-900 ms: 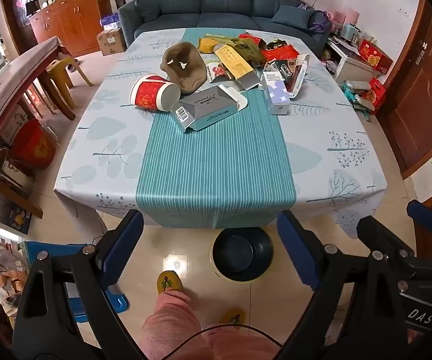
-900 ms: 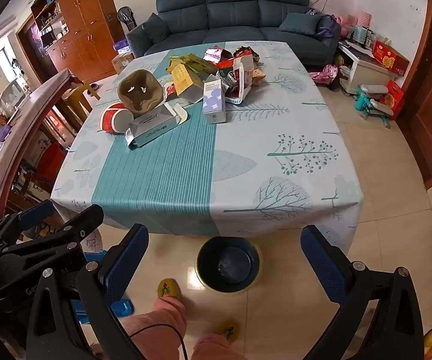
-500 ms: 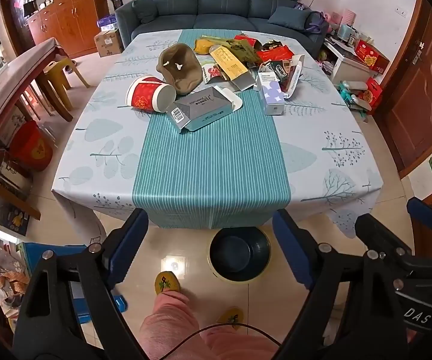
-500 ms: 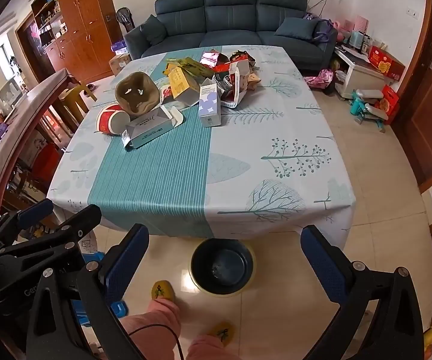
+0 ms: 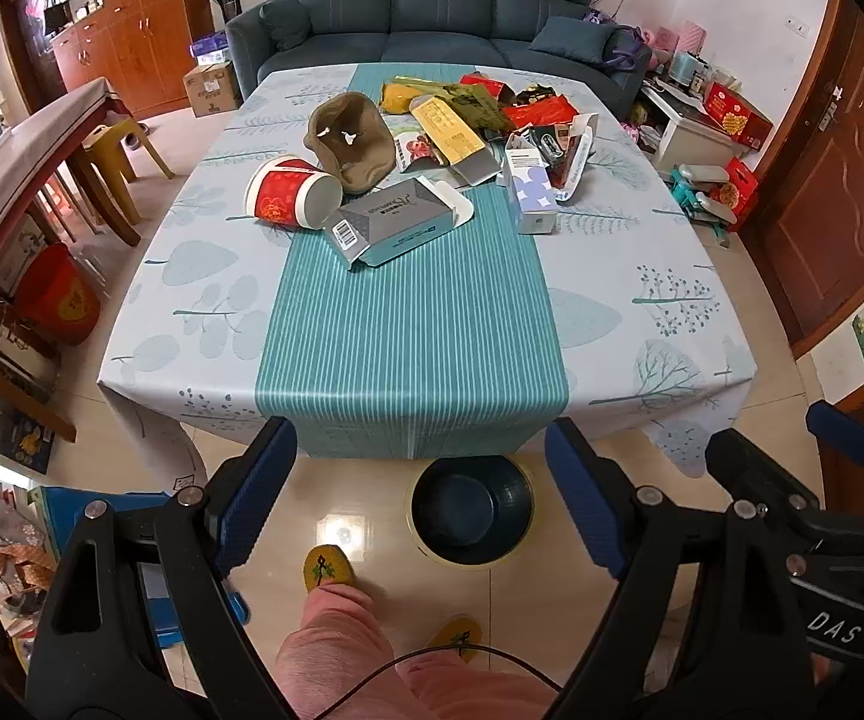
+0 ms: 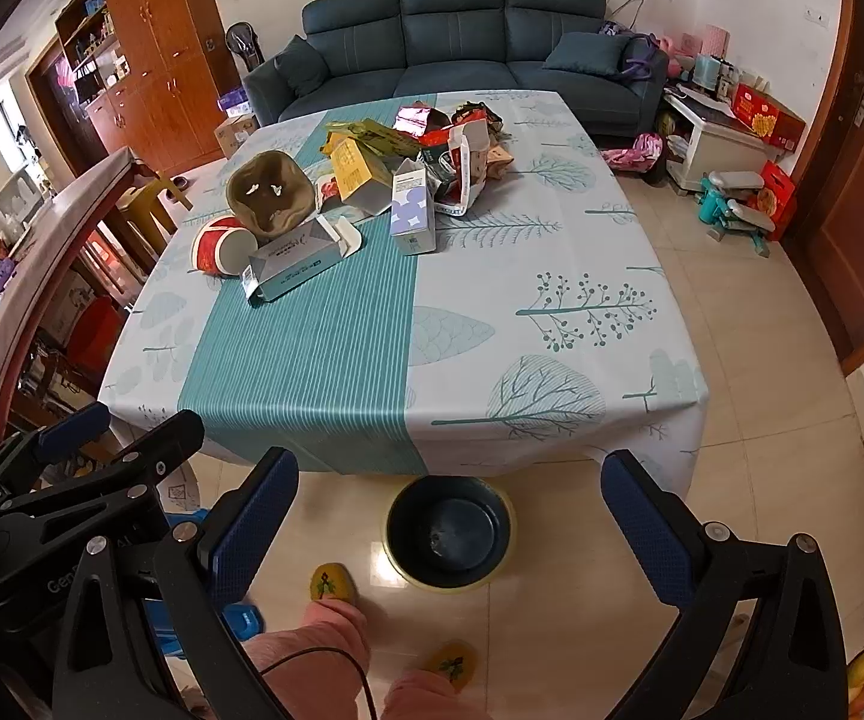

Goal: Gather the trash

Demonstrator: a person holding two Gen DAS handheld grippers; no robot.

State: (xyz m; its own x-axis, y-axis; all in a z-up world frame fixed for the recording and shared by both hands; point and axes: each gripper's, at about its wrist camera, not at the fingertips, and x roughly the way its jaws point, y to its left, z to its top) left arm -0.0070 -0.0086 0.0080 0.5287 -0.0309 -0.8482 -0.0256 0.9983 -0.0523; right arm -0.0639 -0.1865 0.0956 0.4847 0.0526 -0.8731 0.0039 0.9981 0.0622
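Hiding under table (image 5: 660, 252) edge, bin (image 5: 471, 510) partly cut

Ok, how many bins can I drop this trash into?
1: a dark round bin on the floor at the table's near edge, between the open grippers. Others may sit outside these views.

Two wrist cameras are looking steeply down and forward from in front of the table.

The left wrist view is facing the table (image 5: 432, 324) head-on, well back from it; the right wrist view is looking from further right. Both are sharing the tabletop, the dark bin (image 6: 449, 531) on the floor and the sofa (image 5: 441, 6) behind.
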